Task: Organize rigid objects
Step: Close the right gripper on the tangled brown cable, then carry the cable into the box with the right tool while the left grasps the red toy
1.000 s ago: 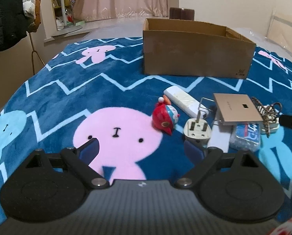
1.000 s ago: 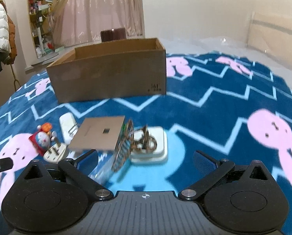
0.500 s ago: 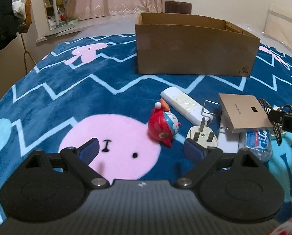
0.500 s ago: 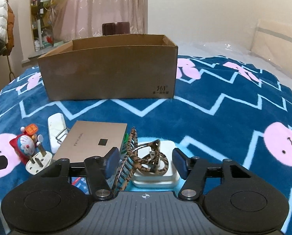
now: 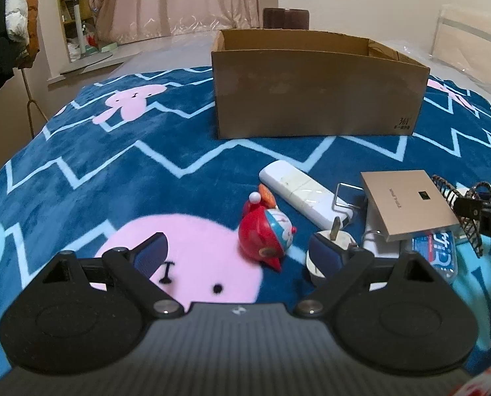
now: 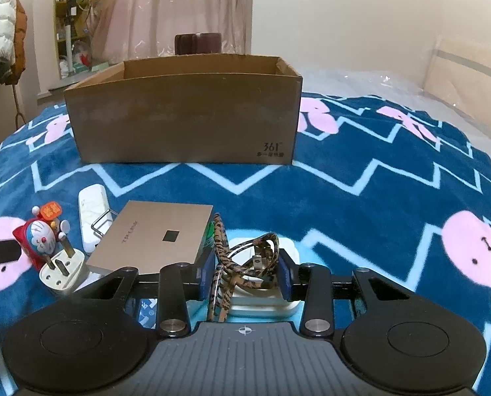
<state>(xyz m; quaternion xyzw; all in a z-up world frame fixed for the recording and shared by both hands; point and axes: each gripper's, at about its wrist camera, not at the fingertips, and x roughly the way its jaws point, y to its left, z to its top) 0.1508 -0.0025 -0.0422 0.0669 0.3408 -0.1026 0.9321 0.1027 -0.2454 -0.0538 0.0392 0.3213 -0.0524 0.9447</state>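
My right gripper (image 6: 245, 275) is shut on a tortoiseshell hair claw clip (image 6: 242, 260) that sits on a flat white block (image 6: 261, 303). My left gripper (image 5: 237, 250) is open, low over the blanket, with a red Doraemon toy (image 5: 266, 237) just ahead between its fingers and a white plug (image 5: 327, 247) at its right finger. A gold TP-Link box (image 6: 153, 241) (image 5: 407, 204), a white remote-like stick (image 5: 298, 194) and a blue-labelled packet (image 5: 438, 257) lie close by. An open cardboard box (image 6: 186, 122) (image 5: 318, 92) stands behind them.
Everything lies on a blue zigzag blanket with pink rabbits (image 6: 377, 198) on a bed. Clear plastic sheeting (image 6: 393, 89) covers the far right. A coat rack with jackets (image 5: 1, 33) stands left, and curtains hang behind.
My right gripper has moved forward and closed on the hair clip. My left gripper has moved forward toward the red toy and stayed open.
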